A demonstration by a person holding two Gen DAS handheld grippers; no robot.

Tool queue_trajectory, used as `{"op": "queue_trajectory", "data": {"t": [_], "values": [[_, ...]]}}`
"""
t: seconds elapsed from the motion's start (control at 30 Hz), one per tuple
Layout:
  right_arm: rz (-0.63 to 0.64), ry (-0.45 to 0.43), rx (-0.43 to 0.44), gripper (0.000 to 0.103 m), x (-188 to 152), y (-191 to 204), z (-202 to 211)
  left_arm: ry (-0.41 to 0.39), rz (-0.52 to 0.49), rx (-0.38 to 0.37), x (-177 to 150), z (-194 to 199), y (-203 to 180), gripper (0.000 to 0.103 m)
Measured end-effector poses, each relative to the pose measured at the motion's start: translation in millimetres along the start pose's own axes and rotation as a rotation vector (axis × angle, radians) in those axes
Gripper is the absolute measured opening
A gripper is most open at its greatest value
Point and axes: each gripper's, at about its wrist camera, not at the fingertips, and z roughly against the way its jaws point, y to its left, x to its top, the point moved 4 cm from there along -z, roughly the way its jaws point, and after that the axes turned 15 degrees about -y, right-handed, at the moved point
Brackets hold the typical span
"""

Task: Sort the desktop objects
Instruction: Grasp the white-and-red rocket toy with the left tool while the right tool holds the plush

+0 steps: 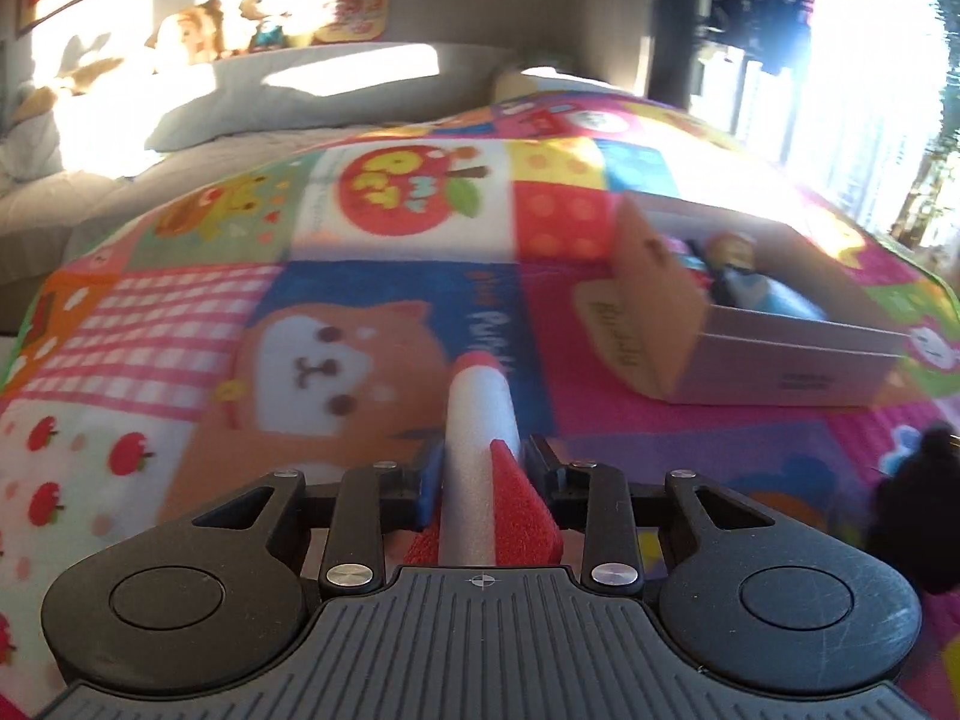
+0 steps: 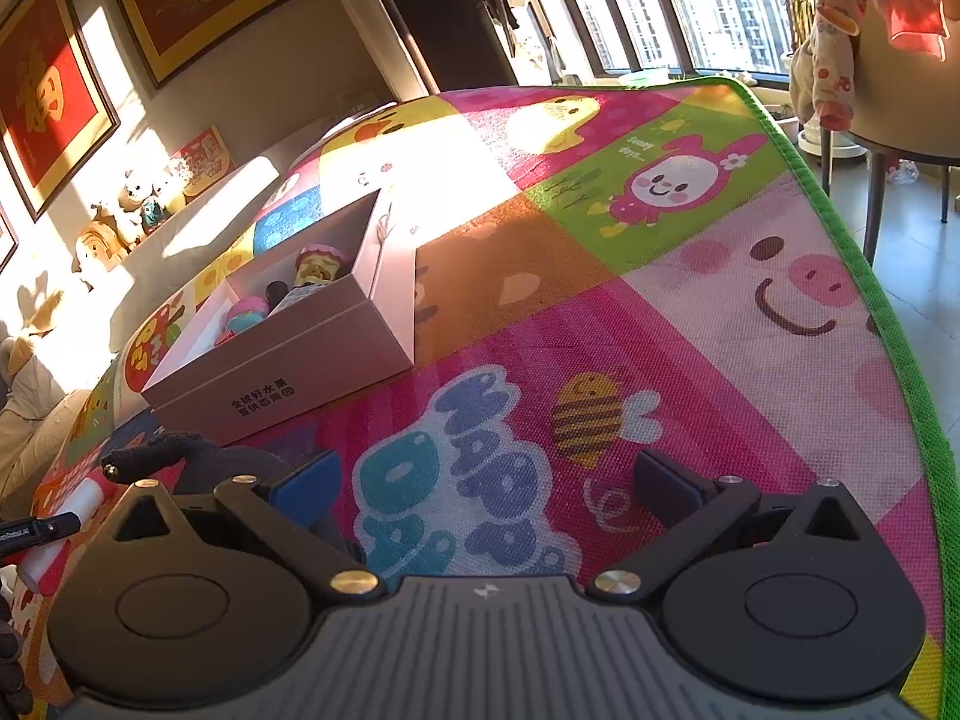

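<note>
A foam toy rocket (image 1: 477, 414), white with a red tip and red fins, points away from me between the pads of my left gripper (image 1: 483, 459), which is shut on it above the colourful play mat (image 1: 372, 300). An open cardboard box (image 1: 786, 372) lies to the right, holding a small doll (image 1: 732, 252) and other toys. In the right wrist view the same box (image 2: 282, 378) sits ahead on the left, and the rocket (image 2: 75, 507) shows at the far left edge. My right gripper (image 2: 486, 480) hangs open over the mat, nothing between its fingers.
A dark gloved hand (image 2: 156, 450) reaches in at the lower left. Plush toys (image 2: 129, 204) line a ledge by the wall. The mat's green edge (image 2: 900, 330) drops off at the right, with a chair (image 2: 888, 120) beyond it.
</note>
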Motion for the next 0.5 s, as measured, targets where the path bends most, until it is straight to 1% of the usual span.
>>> {"op": "queue_trajectory", "data": {"t": [0.07,0.13,0.17,0.23,0.27,0.33,0.37,0.4,0.47,0.5], "values": [[0.02,0.003,-0.01,0.103,-1.0,2.9,-0.9,0.018,-0.014,-0.1,-6.2,6.8,-29.0,0.033],[0.04,0.008,-0.02,0.103,-2.0,5.3,-1.9,0.046,-0.031,-0.173,-16.2,8.1,-52.8,0.033],[0.047,0.011,-0.023,0.103,-2.3,5.8,-2.4,0.059,-0.039,-0.196,-21.5,6.9,-61.3,0.034],[0.057,0.016,-0.026,0.103,-2.4,6.6,-3.3,0.08,-0.05,-0.213,-30.8,4.9,-72.1,0.035],[0.061,0.019,-0.027,0.103,-2.5,7.2,-3.7,0.093,-0.048,-0.217,-34.1,4.1,-74.6,0.039],[0.071,0.025,-0.028,0.103,-2.6,7.9,-4.5,0.11,-0.037,-0.23,-38.3,4.7,-76.2,0.055],[0.074,0.027,-0.028,0.103,-2.7,8.1,-4.7,0.112,-0.036,-0.233,-39.6,6.3,-75.9,0.073],[0.077,0.029,-0.028,0.103,-2.8,8.3,-4.8,0.112,-0.039,-0.23,-40.6,8.2,-75.4,0.088],[0.089,0.035,-0.028,0.103,-3.2,9.3,-5.4,0.11,-0.051,-0.223,-43.0,12.6,-73.6,0.095],[0.099,0.038,-0.031,0.103,-3.4,10.5,-6.0,0.119,-0.053,-0.217,-44.7,14.0,-72.0,0.096]]}}
